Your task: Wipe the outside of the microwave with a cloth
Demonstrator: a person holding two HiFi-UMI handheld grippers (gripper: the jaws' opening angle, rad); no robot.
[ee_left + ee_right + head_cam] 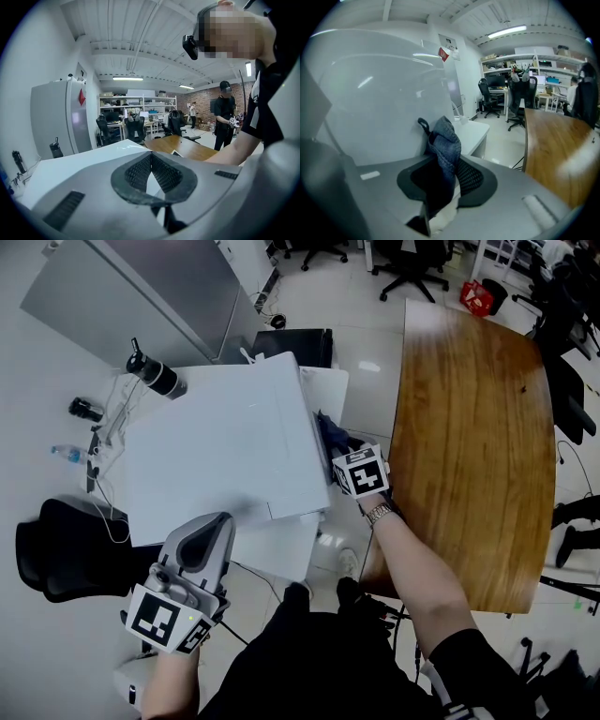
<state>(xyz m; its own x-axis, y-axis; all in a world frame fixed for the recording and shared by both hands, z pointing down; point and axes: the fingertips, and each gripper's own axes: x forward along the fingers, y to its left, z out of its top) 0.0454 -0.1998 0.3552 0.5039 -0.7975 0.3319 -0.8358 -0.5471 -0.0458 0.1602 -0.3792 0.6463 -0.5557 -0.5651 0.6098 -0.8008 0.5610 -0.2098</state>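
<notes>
Centrally, one white microwave (225, 442) stands on a white table (323, 381), seen from above in the head view. One dark blue cloth (330, 432) hangs bunched at the microwave's right side wall. The right gripper (339, 454) is clamped on that cloth, and its own view shows the fabric (445, 145) pinched between the two jaws and standing up above them, close against the white wall (379, 93). The left gripper (211, 531) is at the near edge of the microwave's top; its jaws are pressed together with nothing between them, and the white top (70, 164) lies just beyond them. Whether it rests on the surface cannot be told.

Two bottles share the white table on the left: one black and silver flask (155, 376) at the far corner, and one clear plastic bottle (67, 454) lying on its side, contents unreadable. One curved wooden table (469, 446) stands to the right of the microwave. One black office chair (66, 549) sits at the lower left. One red crate (476, 298) is on the floor beyond the wooden table, its contents too small to make out.
</notes>
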